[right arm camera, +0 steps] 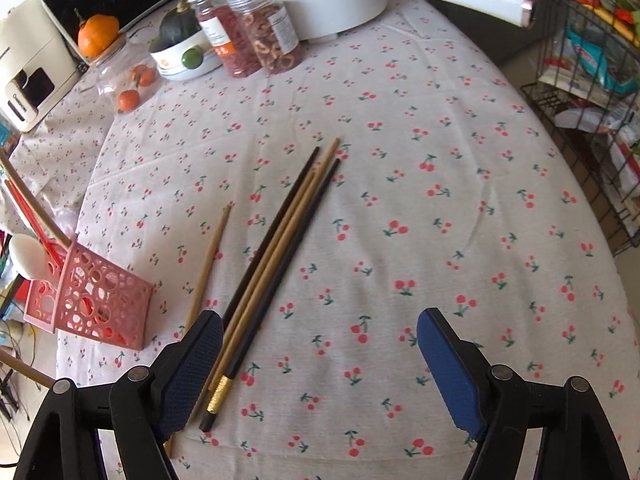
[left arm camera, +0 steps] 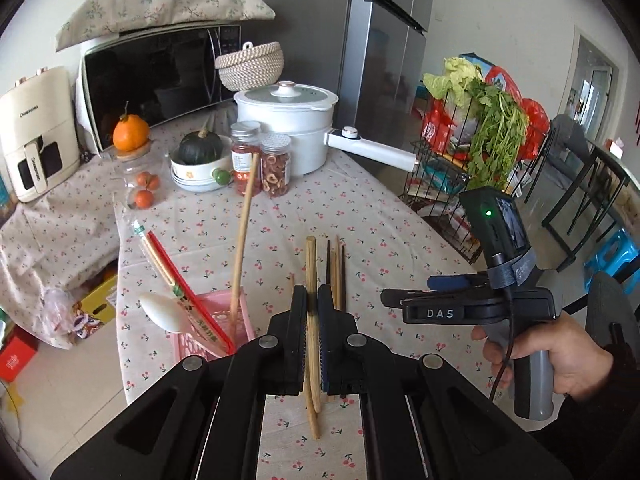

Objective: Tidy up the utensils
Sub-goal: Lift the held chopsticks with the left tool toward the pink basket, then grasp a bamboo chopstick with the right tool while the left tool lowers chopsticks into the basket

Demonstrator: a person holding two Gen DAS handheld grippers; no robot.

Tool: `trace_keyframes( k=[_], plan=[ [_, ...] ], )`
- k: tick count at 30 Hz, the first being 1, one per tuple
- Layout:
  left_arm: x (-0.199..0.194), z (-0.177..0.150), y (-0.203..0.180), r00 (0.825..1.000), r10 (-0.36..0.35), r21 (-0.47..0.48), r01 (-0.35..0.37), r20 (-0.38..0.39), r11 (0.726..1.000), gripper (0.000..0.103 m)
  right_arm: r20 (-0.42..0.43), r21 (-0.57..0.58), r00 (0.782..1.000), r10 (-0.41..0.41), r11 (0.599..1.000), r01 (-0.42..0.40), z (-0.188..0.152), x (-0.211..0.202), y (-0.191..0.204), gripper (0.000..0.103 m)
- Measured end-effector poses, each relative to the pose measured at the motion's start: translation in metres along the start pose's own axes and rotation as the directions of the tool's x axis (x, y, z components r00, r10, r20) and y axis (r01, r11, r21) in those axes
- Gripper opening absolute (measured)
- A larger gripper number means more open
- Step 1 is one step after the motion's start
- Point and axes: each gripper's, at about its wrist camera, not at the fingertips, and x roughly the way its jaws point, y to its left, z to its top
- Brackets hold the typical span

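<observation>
My left gripper (left arm camera: 313,300) is shut on a light wooden chopstick (left arm camera: 311,268), held above the cherry-print tablecloth. A pink perforated utensil holder (left arm camera: 224,320) stands left of it, with a long wooden stick (left arm camera: 244,224), red chopsticks (left arm camera: 180,280) and a white spoon (left arm camera: 164,314) in it. In the right wrist view my right gripper (right arm camera: 320,376) is open and empty, low over the table. Dark and wooden chopsticks (right arm camera: 276,252) lie bundled by its left finger (right arm camera: 192,368). One wooden chopstick (right arm camera: 210,256) lies apart, toward the holder (right arm camera: 92,300).
At the back stand a white pot (left arm camera: 288,124) with a long handle (left arm camera: 372,150), two jars (left arm camera: 262,164), a bowl with a squash (left arm camera: 200,160), oranges, a microwave (left arm camera: 156,76) and an air fryer (left arm camera: 36,132). A wire rack with greens (left arm camera: 472,148) stands past the table's right edge.
</observation>
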Motion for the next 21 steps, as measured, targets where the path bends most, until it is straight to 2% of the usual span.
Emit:
trace_keyframes(
  k=[2, 10, 17, 21],
  plan=[
    [-0.004, -0.005, 0.012, 1.000, -0.014, -0.019, 0.014, -0.002, 1.000, 0.005, 0.000, -0.013, 1.000, 0.001, 1.000, -0.001, 0.004, 0.008, 0.013, 0.078],
    [-0.033, -0.014, 0.034, 0.995, -0.101, -0.051, 0.101, 0.007, 0.994, 0.005, -0.042, -0.036, 0.996, 0.076, 0.996, -0.078, 0.021, 0.053, 0.073, 0.051],
    [-0.047, -0.021, 0.057, 0.996, -0.090, -0.068, 0.091, 0.016, 0.993, 0.005, -0.060, 0.043, 0.993, 0.101, 0.994, -0.099, 0.029, 0.088, 0.081, 0.046],
    [-0.049, -0.026, 0.067, 0.997, -0.082, -0.078, 0.082, 0.010, 0.994, 0.005, -0.044, 0.042, 0.995, 0.093, 0.995, -0.092, 0.030, 0.099, 0.086, 0.041]
  ],
)
